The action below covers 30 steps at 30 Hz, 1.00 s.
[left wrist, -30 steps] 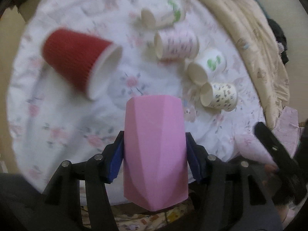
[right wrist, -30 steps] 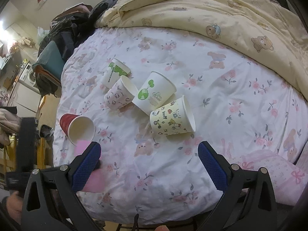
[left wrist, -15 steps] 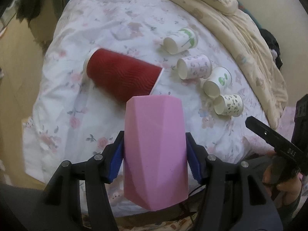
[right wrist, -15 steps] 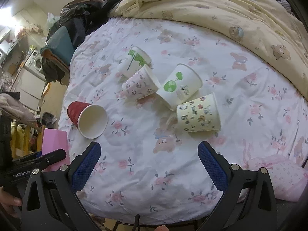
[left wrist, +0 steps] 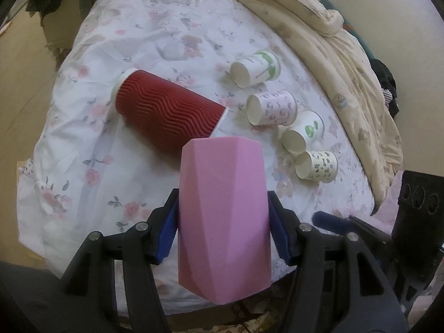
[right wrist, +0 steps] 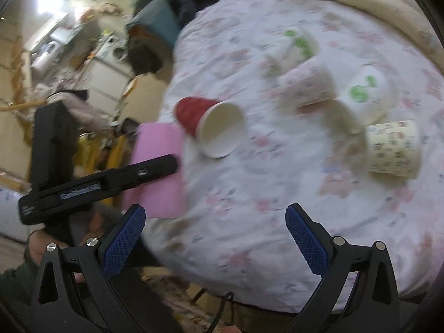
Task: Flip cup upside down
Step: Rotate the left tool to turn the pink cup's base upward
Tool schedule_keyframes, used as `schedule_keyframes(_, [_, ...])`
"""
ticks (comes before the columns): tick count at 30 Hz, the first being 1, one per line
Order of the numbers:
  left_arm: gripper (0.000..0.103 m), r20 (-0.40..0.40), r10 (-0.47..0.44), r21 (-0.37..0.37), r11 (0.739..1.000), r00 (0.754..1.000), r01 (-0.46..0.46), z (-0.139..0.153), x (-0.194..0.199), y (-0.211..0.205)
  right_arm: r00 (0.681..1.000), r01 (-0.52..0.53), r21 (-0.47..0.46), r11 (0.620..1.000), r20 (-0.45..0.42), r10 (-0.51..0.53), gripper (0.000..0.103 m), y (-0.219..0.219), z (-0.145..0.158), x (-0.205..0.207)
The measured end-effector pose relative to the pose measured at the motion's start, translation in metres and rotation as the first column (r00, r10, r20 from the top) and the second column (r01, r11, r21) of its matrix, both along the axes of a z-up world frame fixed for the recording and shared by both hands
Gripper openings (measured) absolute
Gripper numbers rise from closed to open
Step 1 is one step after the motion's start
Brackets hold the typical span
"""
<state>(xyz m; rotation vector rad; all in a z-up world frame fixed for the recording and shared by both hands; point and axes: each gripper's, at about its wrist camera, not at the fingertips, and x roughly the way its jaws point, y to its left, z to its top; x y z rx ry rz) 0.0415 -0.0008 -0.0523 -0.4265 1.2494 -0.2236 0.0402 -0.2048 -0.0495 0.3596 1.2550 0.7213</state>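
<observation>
My left gripper (left wrist: pixel 223 236) is shut on a faceted pink cup (left wrist: pixel 223 216) and holds it above the near edge of the bed; the cup also shows in the right wrist view (right wrist: pixel 159 172), with the left gripper's black finger across it. A red ribbed paper cup (left wrist: pixel 169 111) lies on its side on the floral sheet just beyond it, its white mouth showing in the right wrist view (right wrist: pixel 220 129). My right gripper (right wrist: pixel 215 236) is open and empty, above the bed's near edge to the right of the pink cup.
Several small printed paper cups lie on their sides in a row (left wrist: pixel 270 108), also blurred in the right wrist view (right wrist: pixel 391 147). A cream duvet (left wrist: pixel 333 44) is bunched along the bed's far side. Furniture and clutter (right wrist: pixel 83 55) stand left of the bed.
The left gripper with the pink cup has pulled back and up, so the cups look farther away. The right gripper has swung left and closer to the bed, blurring its view.
</observation>
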Motion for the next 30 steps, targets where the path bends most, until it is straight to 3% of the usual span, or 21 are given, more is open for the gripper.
schedule_keyframes(11, [0.055,0.05,-0.065,-0.038,0.997,0.997,0.067,0.012,-0.006,-0.014,0.997,-0.059,-0.016,0.998,-0.045,0.058,0.103,0.013,-0.012,-0.003])
schedule_keyframes(22, [0.055,0.066,-0.105,-0.042,0.993,0.992,0.108,0.018,-0.009,-0.019,0.995,-0.005,-0.176,0.984,-0.097,-0.013,0.103,0.004,-0.034,0.002])
schedule_keyframes(30, [0.054,0.069,-0.078,0.088,0.994,0.995,0.072,0.017,-0.006,-0.015,0.995,0.073,-0.15,0.986,-0.062,-0.083,0.103,-0.015,-0.023,0.006])
